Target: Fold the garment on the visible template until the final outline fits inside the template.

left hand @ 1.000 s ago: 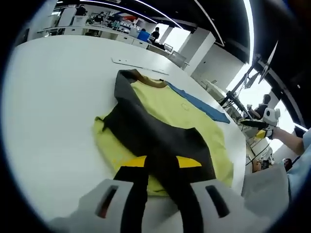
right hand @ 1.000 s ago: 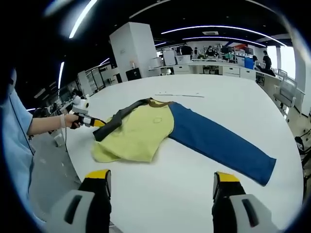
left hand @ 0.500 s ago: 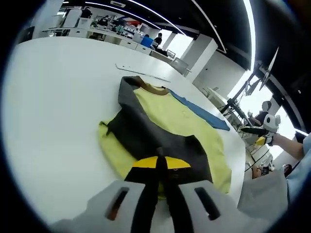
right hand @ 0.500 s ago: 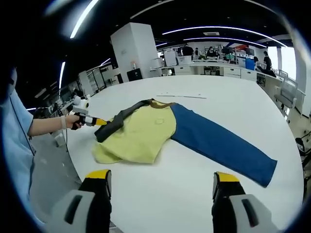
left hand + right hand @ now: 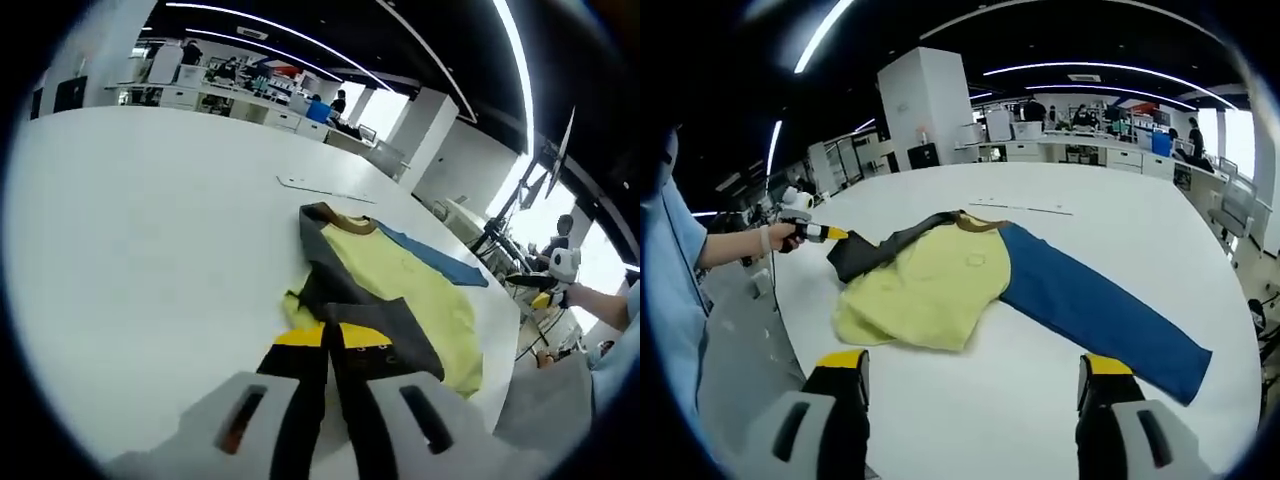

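White table; left gripper jaws clamp garment dark sleeve.

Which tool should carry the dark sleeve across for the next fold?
Left, probably. The left tool is already shut on the dark sleeve, lifted off the table. The right tool is open, short of the garment.

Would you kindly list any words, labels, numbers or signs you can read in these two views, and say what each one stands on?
None can be read.
The small round mark on the yellow shirt chest is too small to read.
The coloured panel on the far wall is too blurred to read.
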### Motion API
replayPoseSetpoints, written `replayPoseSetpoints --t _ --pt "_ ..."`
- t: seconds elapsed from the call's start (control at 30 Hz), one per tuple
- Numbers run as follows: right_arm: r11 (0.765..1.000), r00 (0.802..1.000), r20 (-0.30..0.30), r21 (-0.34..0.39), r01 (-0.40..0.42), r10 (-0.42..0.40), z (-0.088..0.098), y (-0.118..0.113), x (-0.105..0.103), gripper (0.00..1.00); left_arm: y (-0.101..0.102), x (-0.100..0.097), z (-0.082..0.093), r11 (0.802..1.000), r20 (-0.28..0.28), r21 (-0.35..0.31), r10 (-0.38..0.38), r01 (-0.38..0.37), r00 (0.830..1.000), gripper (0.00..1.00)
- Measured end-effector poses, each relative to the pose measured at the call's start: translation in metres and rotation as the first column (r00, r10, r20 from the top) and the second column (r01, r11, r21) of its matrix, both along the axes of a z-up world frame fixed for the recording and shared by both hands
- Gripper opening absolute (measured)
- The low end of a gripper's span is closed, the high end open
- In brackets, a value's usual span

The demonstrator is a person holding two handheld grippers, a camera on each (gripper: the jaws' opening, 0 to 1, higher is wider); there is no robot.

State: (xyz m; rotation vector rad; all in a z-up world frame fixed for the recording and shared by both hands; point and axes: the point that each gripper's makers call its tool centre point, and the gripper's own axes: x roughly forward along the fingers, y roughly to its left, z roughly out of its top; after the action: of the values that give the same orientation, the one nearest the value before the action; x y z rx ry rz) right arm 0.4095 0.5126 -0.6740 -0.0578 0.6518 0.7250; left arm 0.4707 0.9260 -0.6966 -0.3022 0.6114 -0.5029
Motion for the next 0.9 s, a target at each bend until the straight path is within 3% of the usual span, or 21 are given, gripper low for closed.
replayPoseSetpoints --t 0.2,0.47,0.9 --pt "1.000 0.999 0.033 -0.005 -0.016 0.016 0.006 0.017 0.002 0.87 0.048 0.001 0.014 0.997 0.024 0.055 0.055 -0.056 0.998 0.00" --pt "1.000 0.999 0.047 -0.007 -0.018 0.019 0.013 0.025 -0.003 0.88 0.115 0.008 0.012 0.983 0.028 0.114 0.144 -0.146 0.989 0.00" --pt "0.998 0.996 0.073 -0.044 0.051 -0.048 0.017 0.007 0.001 0.87 0.176 0.025 0.003 0.954 0.040 0.163 0.250 -0.253 0.967 0.00"
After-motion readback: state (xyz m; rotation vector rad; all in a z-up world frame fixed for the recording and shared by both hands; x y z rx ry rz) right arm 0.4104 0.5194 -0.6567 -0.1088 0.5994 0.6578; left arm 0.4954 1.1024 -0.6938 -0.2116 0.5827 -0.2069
